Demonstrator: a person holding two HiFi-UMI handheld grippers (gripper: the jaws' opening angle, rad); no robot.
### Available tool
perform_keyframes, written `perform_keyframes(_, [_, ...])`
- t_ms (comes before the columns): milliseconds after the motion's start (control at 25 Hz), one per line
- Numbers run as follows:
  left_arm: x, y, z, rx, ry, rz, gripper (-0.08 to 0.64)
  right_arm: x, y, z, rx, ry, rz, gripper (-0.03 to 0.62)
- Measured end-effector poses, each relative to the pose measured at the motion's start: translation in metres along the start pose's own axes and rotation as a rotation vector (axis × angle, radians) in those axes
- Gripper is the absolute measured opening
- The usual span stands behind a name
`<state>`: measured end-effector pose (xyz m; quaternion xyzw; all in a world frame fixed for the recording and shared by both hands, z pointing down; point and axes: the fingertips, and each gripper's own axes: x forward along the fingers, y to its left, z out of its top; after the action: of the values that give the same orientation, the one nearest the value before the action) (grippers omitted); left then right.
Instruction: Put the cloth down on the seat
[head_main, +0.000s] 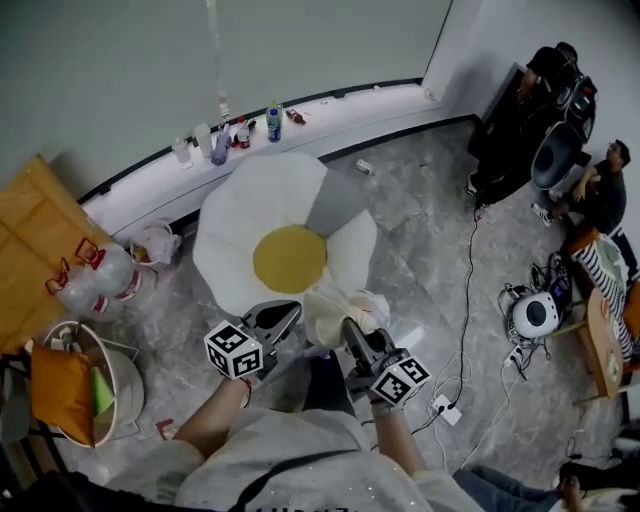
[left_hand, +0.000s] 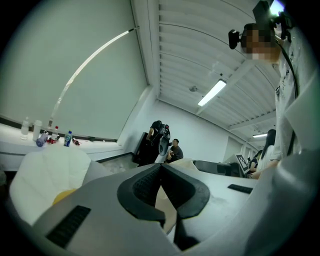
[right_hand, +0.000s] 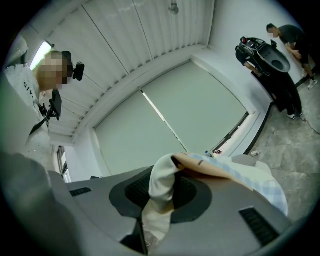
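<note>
The seat (head_main: 285, 240) is a flower-shaped floor cushion with white petals and a yellow centre; in the left gripper view the seat (left_hand: 50, 170) lies low at the left. A pale checked cloth (head_main: 340, 308) hangs bunched just above the seat's near edge, between the two grippers. My left gripper (head_main: 290, 318) points at the cloth's left side. In its own view the left gripper (left_hand: 161, 167) has its jaws together on a beige strip of cloth (left_hand: 166, 210). My right gripper (head_main: 352, 332) is shut on the cloth (right_hand: 240, 177), which drapes over the right gripper (right_hand: 162, 172).
Bottles (head_main: 240, 132) stand on the low ledge along the wall. Plastic bags (head_main: 95, 280) and a basket (head_main: 125, 390) holding an orange cushion sit at the left. A power strip (head_main: 447, 408) with cables lies at the right, near a white round device (head_main: 535, 315) and people (head_main: 600, 190).
</note>
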<state>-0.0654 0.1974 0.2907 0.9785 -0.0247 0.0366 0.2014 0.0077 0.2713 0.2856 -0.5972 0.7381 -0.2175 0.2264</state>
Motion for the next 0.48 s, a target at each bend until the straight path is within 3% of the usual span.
perform_keyframes(480, [0.071,0.098,0.027,-0.054,-0.048,0.16,0.014,0.114,-0.058,0.032,-0.044,0.198,0.269,0.086])
